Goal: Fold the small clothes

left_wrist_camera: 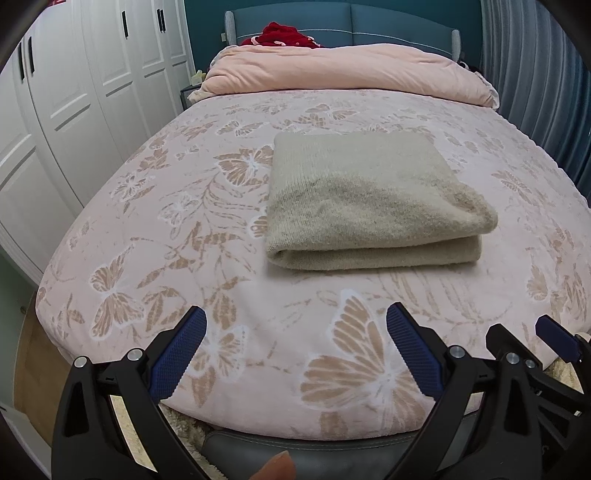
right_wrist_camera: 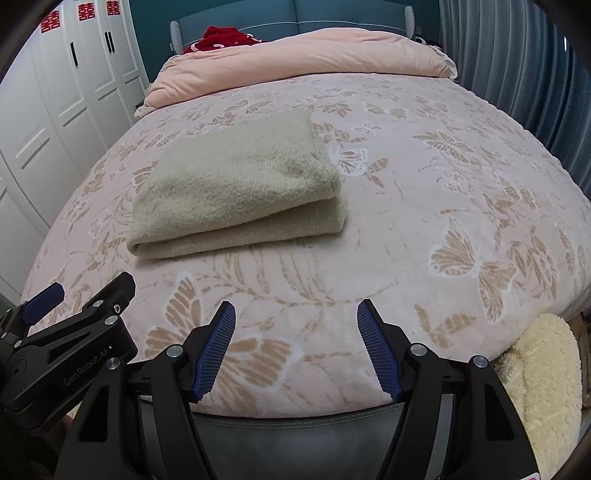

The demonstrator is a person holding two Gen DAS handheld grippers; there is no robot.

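Observation:
A beige knitted garment (left_wrist_camera: 369,199) lies folded in a neat rectangle on the pink butterfly-patterned bed cover (left_wrist_camera: 184,229). It also shows in the right wrist view (right_wrist_camera: 240,188), left of centre. My left gripper (left_wrist_camera: 295,321) is open and empty, held over the near edge of the bed, short of the garment. My right gripper (right_wrist_camera: 295,314) is open and empty, also over the near edge. The right gripper shows at the right edge of the left wrist view (left_wrist_camera: 517,336), and the left gripper shows at the left edge of the right wrist view (right_wrist_camera: 81,291).
A rolled pink duvet (left_wrist_camera: 347,70) lies across the head of the bed, with a red cloth (left_wrist_camera: 288,35) behind it. White wardrobe doors (left_wrist_camera: 74,92) stand to the left and grey-blue curtains (left_wrist_camera: 535,92) to the right. A cream fluffy item (right_wrist_camera: 543,384) lies at the bed's near right corner.

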